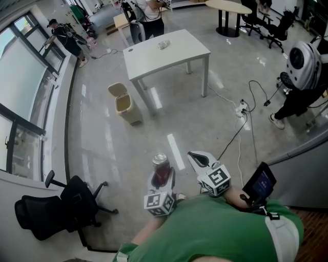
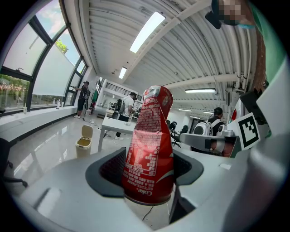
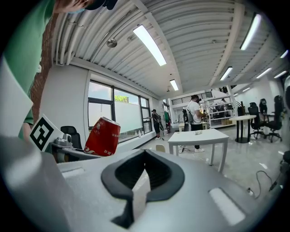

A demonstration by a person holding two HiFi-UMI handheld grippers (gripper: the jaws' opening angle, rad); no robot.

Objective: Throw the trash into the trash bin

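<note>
The left claw [image 1: 162,176] grips a red can [image 1: 160,162]. The right claw [image 1: 198,159] is closed on nothing. Open floor [image 1: 169,128] lies ahead to the trash bin [image 1: 123,105], lid up, beside the tabletop [image 1: 169,56].

You have two grey two-jaw grippers, the left gripper [image 1: 161,175] and the right gripper [image 1: 196,156]. Count one crushed red metal soda can [image 1: 161,165], one cream plastic lidded trash bin [image 1: 123,105], one white rectangular table [image 1: 179,56], one pale round table [image 1: 228,5], one black swivel office chair [image 1: 56,207] by the window, and three standing people [image 1: 64,36] [image 1: 151,15] [image 1: 300,87].
</note>
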